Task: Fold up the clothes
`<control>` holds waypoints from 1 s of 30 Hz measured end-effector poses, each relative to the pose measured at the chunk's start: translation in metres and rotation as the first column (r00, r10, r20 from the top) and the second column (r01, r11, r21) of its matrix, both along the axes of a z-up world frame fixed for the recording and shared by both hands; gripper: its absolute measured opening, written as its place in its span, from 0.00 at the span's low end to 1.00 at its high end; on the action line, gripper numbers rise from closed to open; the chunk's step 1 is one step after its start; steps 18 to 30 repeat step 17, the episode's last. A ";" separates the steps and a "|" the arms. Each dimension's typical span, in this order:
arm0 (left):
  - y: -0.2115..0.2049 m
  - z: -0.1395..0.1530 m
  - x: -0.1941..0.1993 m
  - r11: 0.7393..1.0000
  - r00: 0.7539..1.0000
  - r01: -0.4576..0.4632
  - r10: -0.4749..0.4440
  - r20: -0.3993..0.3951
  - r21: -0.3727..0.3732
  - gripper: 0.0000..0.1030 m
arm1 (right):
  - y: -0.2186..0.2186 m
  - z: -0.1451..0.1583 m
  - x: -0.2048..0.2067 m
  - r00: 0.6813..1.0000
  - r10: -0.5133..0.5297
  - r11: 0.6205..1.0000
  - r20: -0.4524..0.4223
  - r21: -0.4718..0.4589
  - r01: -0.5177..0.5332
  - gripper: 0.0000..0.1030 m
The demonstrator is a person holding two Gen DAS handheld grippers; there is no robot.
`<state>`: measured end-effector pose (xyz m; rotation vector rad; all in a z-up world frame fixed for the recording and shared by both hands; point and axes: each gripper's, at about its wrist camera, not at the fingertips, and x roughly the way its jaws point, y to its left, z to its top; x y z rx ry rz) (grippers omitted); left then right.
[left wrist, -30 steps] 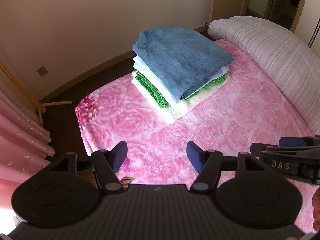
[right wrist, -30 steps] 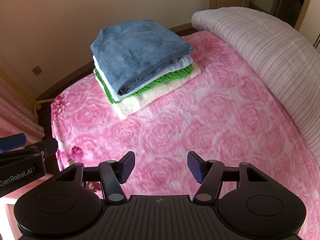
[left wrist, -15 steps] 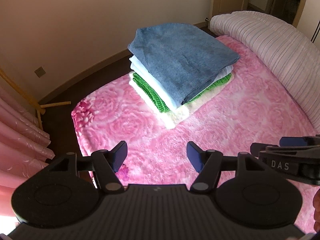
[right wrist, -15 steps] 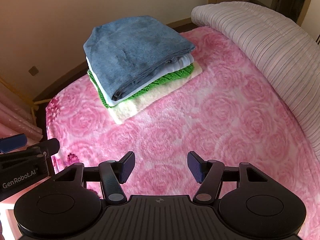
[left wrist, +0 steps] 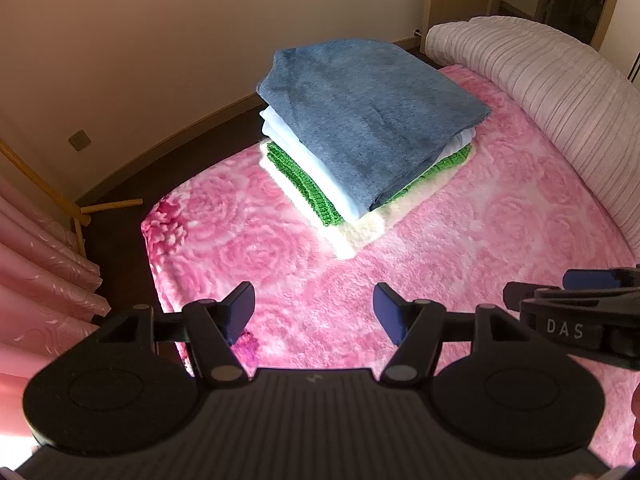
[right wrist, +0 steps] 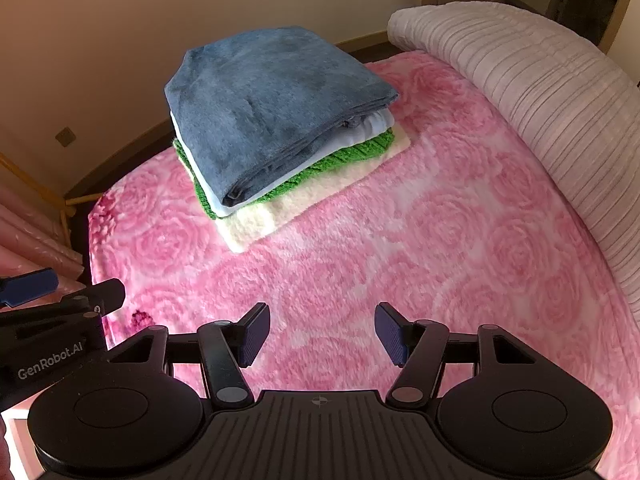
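A stack of folded clothes (left wrist: 372, 132) lies on the pink rose-patterned bed blanket (left wrist: 460, 248): a blue towel-like piece on top, then white, green knit and cream at the bottom. The stack also shows in the right wrist view (right wrist: 276, 112). My left gripper (left wrist: 314, 312) is open and empty, above the blanket in front of the stack. My right gripper (right wrist: 320, 334) is open and empty, also in front of the stack. Each gripper shows at the edge of the other's view.
A rolled pale pink ribbed duvet (left wrist: 560, 92) lies along the bed's right side. Pink curtains (left wrist: 44, 288) hang at the left. Dark floor and a wall with a socket (left wrist: 78, 140) lie beyond the bed's far left edge.
Both grippers have moved forward toward the stack, which looks larger and nearer now. Both stay open.
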<state>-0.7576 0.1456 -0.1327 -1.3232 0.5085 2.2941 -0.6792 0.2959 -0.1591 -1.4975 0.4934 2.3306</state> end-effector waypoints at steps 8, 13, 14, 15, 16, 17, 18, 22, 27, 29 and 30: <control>-0.002 0.001 -0.001 1.000 1.000 0.000 0.000 -0.008 0.009 0.61 | -0.004 0.002 -0.004 1.000 0.005 1.000 0.002 0.005 -0.005 0.60; -0.007 0.007 0.001 1.000 0.999 0.007 -0.006 -0.042 0.011 0.61 | -0.010 0.006 -0.003 1.000 0.014 1.000 -0.001 0.014 -0.014 0.60; -0.008 0.008 0.002 1.000 0.999 0.009 -0.008 -0.041 0.016 0.61 | -0.012 0.007 -0.002 1.000 0.015 1.000 -0.003 0.016 -0.015 0.60; -0.009 0.009 0.002 1.000 0.999 0.008 -0.007 -0.037 0.020 0.61 | -0.014 0.009 -0.002 1.000 0.015 1.000 -0.005 0.019 -0.015 0.60; -0.011 0.010 0.002 1.000 0.999 0.006 -0.006 -0.033 0.024 0.61 | -0.016 0.010 -0.001 1.000 0.015 1.000 -0.008 0.021 -0.015 0.60; -0.013 0.012 0.002 1.000 1.000 0.005 -0.004 -0.029 0.028 0.61 | -0.017 0.012 0.000 1.000 0.014 1.000 -0.010 0.023 -0.014 0.60; -0.013 0.012 0.002 1.000 1.000 0.005 -0.004 -0.029 0.028 0.61 | -0.017 0.012 0.000 1.000 0.014 1.000 -0.010 0.023 -0.014 0.60; -0.013 0.012 0.002 1.000 1.000 0.005 -0.004 -0.029 0.028 0.61 | -0.017 0.012 0.000 1.000 0.014 1.000 -0.010 0.023 -0.014 0.60; -0.013 0.012 0.002 1.000 1.000 0.005 -0.004 -0.029 0.028 0.61 | -0.017 0.012 0.000 1.000 0.014 1.000 -0.010 0.023 -0.014 0.60; -0.013 0.012 0.002 1.000 1.000 0.005 -0.004 -0.029 0.028 0.61 | -0.017 0.012 0.000 1.000 0.014 1.000 -0.010 0.023 -0.014 0.60; -0.013 0.012 0.002 1.000 1.000 0.005 -0.004 -0.029 0.028 0.61 | -0.017 0.012 0.000 1.000 0.014 1.000 -0.010 0.023 -0.014 0.60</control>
